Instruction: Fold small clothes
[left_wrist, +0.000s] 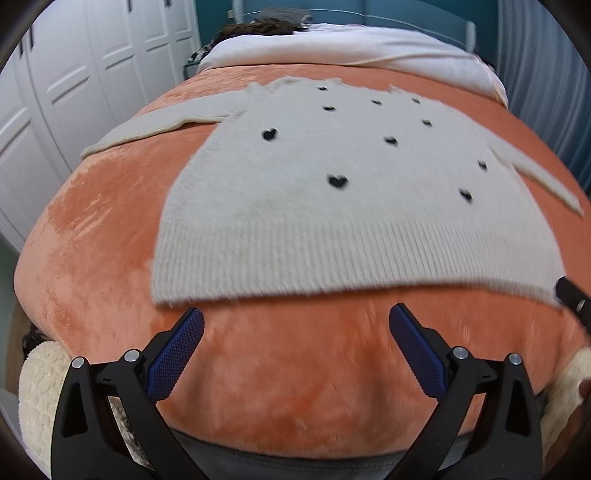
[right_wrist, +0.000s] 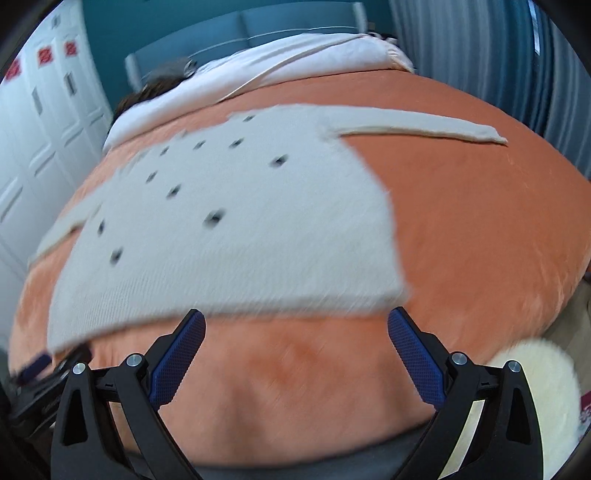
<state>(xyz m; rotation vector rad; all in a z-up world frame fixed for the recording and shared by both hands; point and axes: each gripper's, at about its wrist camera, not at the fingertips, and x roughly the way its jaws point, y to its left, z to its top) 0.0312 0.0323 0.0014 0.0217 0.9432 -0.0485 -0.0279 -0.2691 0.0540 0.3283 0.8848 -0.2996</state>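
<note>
A cream knit sweater (left_wrist: 332, 206) with small black hearts is lying flat on an orange bed blanket (left_wrist: 295, 369), sleeves spread. Both the left hand-held gripper (left_wrist: 295, 325) and the right hand-held gripper (right_wrist: 295, 325) are hovering with fingers apart, just short of the ribbed hem (left_wrist: 351, 258). It is looking soft, light and floppy; pinching the hem corners seems best.

sweater (left_wrist: 332, 192): 1 | sleeves (left_wrist: 155, 127): 2 | blanket (left_wrist: 295, 369): 1 | grippers: 2, left gripper (left_wrist: 295, 317), right gripper (right_wrist: 295, 319)

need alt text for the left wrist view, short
A cream sweater with small black hearts lies flat, sleeves spread, on an orange plush blanket. The left tool hovers open just short of the ribbed hem; white closet doors stand at left.
</note>
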